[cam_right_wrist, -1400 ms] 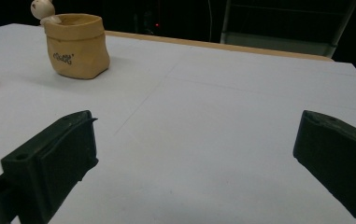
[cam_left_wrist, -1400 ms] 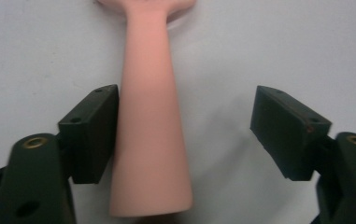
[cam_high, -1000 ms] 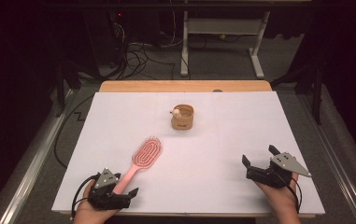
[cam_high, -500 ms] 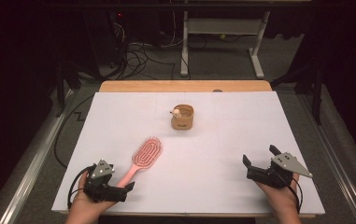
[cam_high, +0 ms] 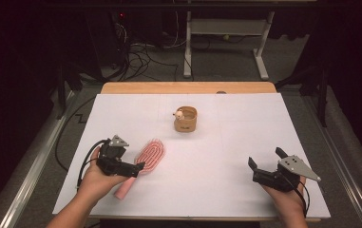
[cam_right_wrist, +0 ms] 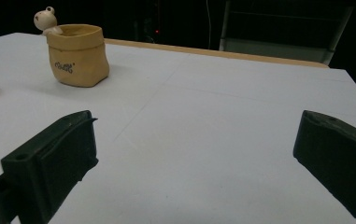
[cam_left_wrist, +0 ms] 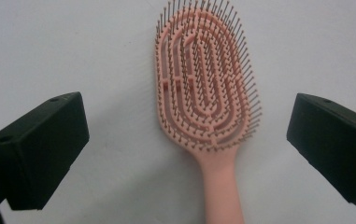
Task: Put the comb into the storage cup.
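Our left gripper [cam_high: 133, 167] has risen over the pink hairbrush [cam_high: 143, 164], jaws spread astride its handle, nothing grasped yet, while our right gripper [cam_high: 259, 168] waits released.

The left claw [cam_high: 138, 167] has been lifted from the worktop's near edge and carried forward, its jaws now spread wide above the pink hairbrush [cam_high: 143, 160], whose handle is straddled.

hairbrush [cam_high: 143, 163]: table [cam_high: 226, 156] front-left | pot [cam_high: 185, 119]: behind it, centre
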`<state>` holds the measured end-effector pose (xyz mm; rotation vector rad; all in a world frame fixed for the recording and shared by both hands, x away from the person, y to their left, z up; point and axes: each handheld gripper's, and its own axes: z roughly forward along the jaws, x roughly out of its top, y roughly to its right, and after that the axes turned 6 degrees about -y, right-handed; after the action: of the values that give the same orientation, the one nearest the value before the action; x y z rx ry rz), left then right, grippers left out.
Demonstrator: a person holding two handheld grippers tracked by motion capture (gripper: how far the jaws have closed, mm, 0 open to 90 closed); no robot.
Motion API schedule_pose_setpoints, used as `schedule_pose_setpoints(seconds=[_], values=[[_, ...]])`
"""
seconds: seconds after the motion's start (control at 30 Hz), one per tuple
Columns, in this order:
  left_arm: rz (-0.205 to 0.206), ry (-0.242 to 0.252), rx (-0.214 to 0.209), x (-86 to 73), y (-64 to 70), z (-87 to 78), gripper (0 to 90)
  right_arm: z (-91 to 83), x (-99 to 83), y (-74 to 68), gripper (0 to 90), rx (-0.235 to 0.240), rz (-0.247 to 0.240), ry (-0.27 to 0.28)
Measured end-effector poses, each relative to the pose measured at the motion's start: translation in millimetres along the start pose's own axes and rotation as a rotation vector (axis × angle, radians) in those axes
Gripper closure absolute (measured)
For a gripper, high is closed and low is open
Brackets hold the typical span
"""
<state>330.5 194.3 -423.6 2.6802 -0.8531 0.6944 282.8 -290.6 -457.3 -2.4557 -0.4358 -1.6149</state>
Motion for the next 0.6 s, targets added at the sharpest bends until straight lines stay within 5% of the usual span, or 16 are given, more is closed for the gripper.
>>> schedule_pose_setpoints(seconds=[0.23,0.6], values=[[-0.005,-0.039,-0.023,20.8,-5.3,3.3,0.0,0.5,-0.1,-0.2,0.3,0.001,0.004,-0.002],[0.042,-0.171,-0.01,49.7,0.5,21.7,0.5,1.0,-0.6,0.8,0.3,-0.005,0.007,-0.007]])
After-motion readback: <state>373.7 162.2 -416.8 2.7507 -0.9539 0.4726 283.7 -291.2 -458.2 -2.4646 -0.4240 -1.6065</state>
